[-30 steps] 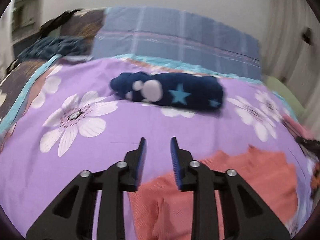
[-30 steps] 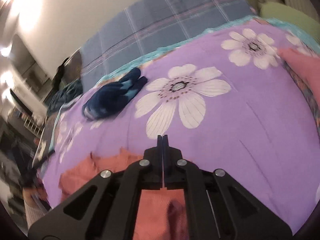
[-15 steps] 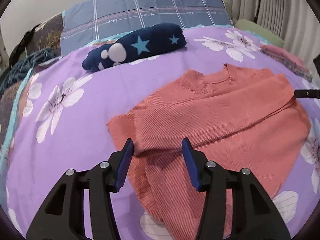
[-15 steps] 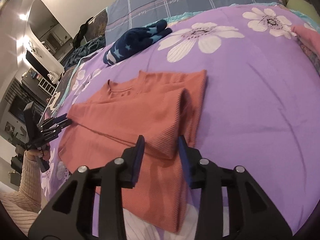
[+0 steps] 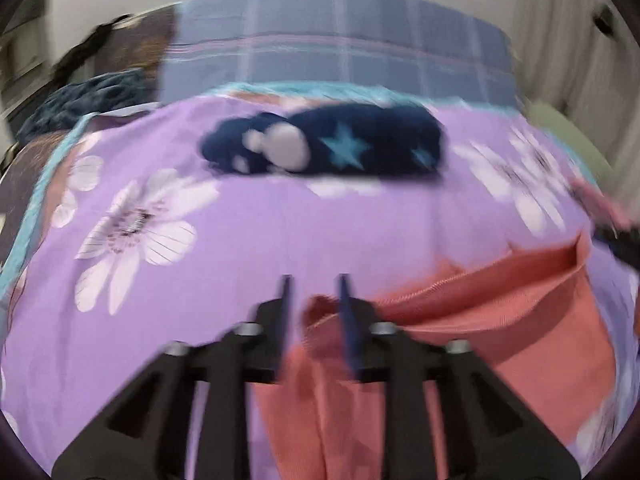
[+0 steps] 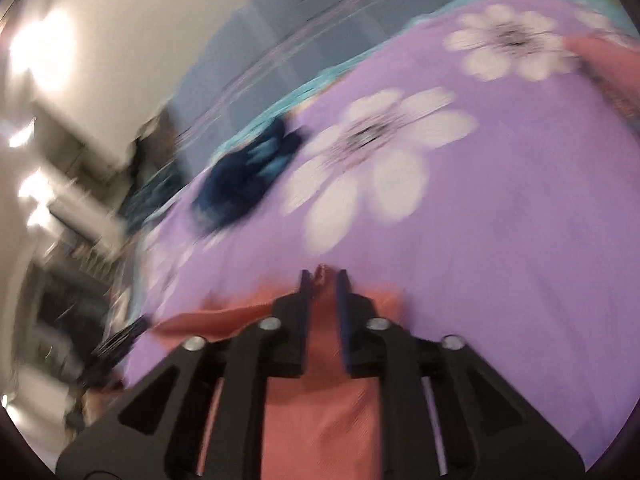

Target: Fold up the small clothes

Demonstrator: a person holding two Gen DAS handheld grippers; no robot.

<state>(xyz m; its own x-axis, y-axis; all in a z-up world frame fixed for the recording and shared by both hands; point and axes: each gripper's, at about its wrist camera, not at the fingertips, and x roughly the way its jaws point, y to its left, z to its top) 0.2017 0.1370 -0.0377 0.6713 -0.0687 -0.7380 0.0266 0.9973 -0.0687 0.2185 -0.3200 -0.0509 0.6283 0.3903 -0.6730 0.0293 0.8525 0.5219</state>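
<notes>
Both grippers have swung low to the shirt [image 5: 500, 320], views blurring. Left gripper [image 5: 314, 292] has just been closing, cloth between its jaws, grip unclear. Right gripper [image 6: 323, 284], just opening, straddles a pinched ridge. Mid-fold, I'd say; next needs firm clamps.

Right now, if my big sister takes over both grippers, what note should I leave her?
Left gripper: jaws apart, just been closing, at the orange top's edge, not pinching it.
Right gripper: jaws just been opening; a bunch of the top sits between them; grip unclear in the blur.
Navy star bundle: further up the purple bedspread, looks already rolled.
Left to do: fold the orange top.
</notes>
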